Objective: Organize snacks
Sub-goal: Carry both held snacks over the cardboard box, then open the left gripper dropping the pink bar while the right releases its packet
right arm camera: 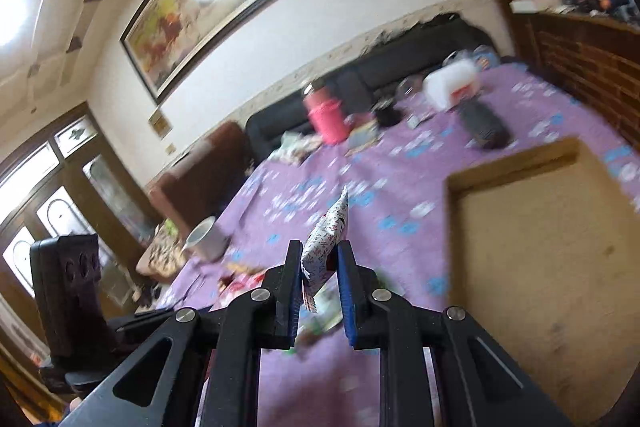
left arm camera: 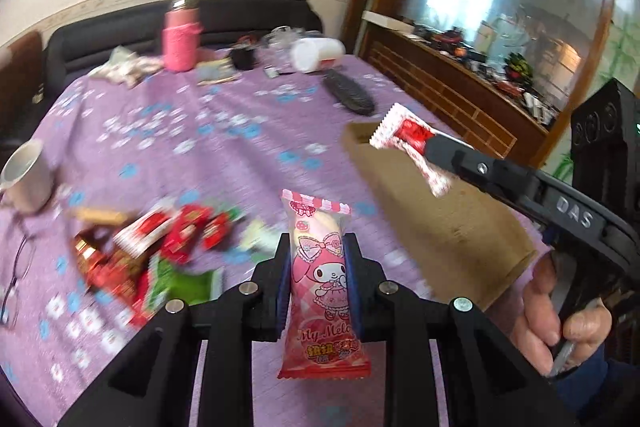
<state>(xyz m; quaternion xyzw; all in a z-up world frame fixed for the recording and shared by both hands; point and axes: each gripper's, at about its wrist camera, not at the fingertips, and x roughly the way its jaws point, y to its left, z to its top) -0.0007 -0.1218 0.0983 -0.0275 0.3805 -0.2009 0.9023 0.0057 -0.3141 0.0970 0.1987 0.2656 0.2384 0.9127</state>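
My left gripper [left arm camera: 318, 247] is shut on a pink My Melody snack packet [left arm camera: 320, 287], held upright above the purple tablecloth [left arm camera: 192, 147]. To the right, my right gripper [left arm camera: 430, 143] is shut on a small red-and-white packet [left arm camera: 408, 139] and hangs over the near rim of the open cardboard box [left arm camera: 440, 219]. In the right wrist view the same gripper [right arm camera: 319, 255] pinches that packet [right arm camera: 328, 235] edge-on, with the box [right arm camera: 540, 247] lying to its right. A blurred pile of red and green snack packets [left arm camera: 152, 251] lies on the cloth at the left.
A white mug [left arm camera: 28, 175] and glasses [left arm camera: 16, 279] sit at the table's left edge. At the far side stand a pink flask [left arm camera: 181, 39], a tipped white container [left arm camera: 316, 53] and a dark brush-like thing [left arm camera: 348, 93]. A hand [left arm camera: 552, 311] holds the right gripper's handle.
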